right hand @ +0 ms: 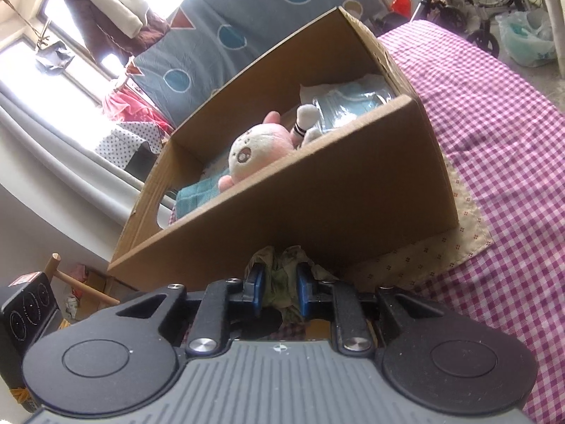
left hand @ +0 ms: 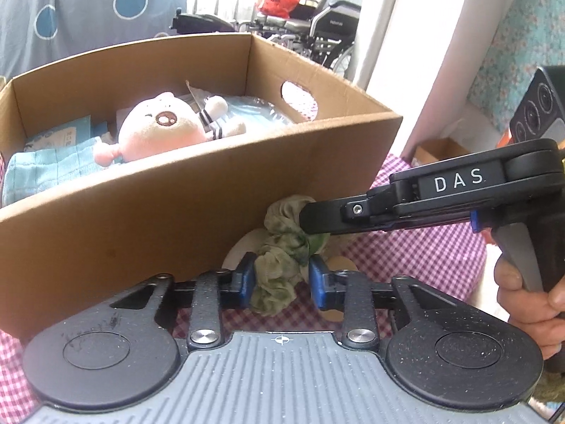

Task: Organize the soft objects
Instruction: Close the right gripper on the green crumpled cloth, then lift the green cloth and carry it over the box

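Both tongs grip one green scrunchie [left hand: 282, 258] just before the box [left hand: 148, 219] on the checked bench [right hand: 494, 141]; left tongs [left hand: 281, 281] pinch its near end; right tongs [right hand: 276, 291] its far end; a pink plush [left hand: 159, 130] lies inside the box.

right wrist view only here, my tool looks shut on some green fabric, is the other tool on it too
Observer: Yes. In the left wrist view the left tool is shut on the same green cloth, lower down, while your right tool pinches its top.
Operator: what else sits on my side past the box
Observer: A hand gripping your tool's handle, over the checked tablecloth.
Operator: any opening in the box wall
Observer: The cardboard box has an oval handle hole in its right end wall.
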Motion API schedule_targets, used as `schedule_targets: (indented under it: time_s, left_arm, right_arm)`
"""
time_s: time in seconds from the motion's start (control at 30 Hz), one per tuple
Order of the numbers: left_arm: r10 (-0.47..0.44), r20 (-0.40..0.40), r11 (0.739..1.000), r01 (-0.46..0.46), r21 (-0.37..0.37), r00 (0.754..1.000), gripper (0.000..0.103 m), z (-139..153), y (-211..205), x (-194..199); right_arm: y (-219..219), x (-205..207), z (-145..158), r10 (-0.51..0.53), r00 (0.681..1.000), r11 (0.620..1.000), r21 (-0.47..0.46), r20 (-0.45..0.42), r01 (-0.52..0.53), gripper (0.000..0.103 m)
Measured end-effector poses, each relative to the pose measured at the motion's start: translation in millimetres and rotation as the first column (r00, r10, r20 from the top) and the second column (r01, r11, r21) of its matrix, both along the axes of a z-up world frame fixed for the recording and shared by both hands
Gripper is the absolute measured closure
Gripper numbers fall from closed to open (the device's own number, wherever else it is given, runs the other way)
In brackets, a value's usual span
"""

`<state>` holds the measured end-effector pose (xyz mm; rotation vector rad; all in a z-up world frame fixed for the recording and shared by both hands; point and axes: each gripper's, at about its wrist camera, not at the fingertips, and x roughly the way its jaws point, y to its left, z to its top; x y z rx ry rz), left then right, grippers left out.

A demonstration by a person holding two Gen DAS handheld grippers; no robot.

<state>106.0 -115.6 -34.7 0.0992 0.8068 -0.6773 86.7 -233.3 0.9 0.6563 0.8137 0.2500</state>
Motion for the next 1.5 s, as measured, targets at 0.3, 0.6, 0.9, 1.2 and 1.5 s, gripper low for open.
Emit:
schedule_targets:
  time_s: [0.3,0.6,0.9,1.2,1.5]
  left_arm:
    - [0.017,0.062,0.997,-0.013,-0.072,0.998,0.078,23,13,-16]
    - [0.046,0.134,0.985,-0.022,-0.173,0.990,0.078,70,35,-31]
    - [0.078,0.192,0.972,-0.032,-0.234,0.978,0.078,130,54,7]
    - [0.116,-0.078,0.963,-0.132,-0.233,0.990,0.078,128,65,141]
    - [0.196,-0.393,0.951,-0.272,-0.149,0.899,0.078,46,61,255]
  right_arm:
    - [15,-21,39,0.008,0.992,0.999,-0.042,0.129,-0.003,0.084]
    - [30,-30,96,0.068,0.956,0.996,-0.076,0.287,-0.048,0.084]
    - [46,45,161,0.213,0.904,0.972,-0.172,0.372,-0.158,0.084]
    - [57,205,141,0.307,0.939,0.943,-0.184,0.153,-0.278,0.084]
    - [69,319,57,0.327,0.938,0.917,-0.199,-0.117,-0.345,0.084]
